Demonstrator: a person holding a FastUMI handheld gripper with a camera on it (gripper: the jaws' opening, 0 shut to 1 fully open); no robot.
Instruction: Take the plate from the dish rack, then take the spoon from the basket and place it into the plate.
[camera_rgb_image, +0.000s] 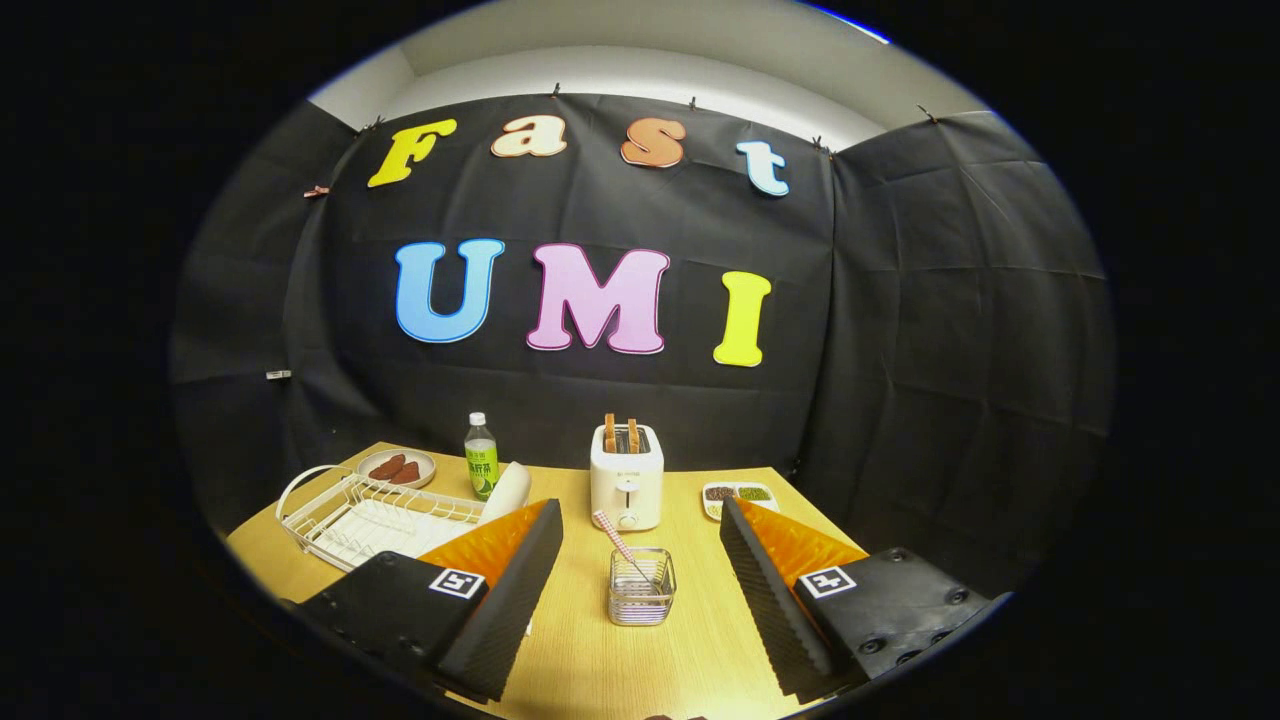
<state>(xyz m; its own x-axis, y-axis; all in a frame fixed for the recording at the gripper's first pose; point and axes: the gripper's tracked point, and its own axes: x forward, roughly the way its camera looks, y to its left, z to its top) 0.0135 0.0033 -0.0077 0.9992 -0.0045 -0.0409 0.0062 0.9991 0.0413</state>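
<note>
A white plate (508, 492) stands on edge at the right end of the white wire dish rack (345, 518), just beyond my left finger. A small wire basket (641, 587) sits on the wooden table between my two fingers and a little ahead of them. A spoon with a checked handle (616, 541) leans out of it, tilted to the left. My gripper (640, 520) is open, its black ribbed pads (527, 572) wide apart with nothing held.
A white toaster (627, 488) with two slices of toast stands behind the basket. A green drink bottle (481, 457) and a plate of brown food (396, 467) sit behind the rack. A divided dish of grains (738, 494) lies to the right of the toaster.
</note>
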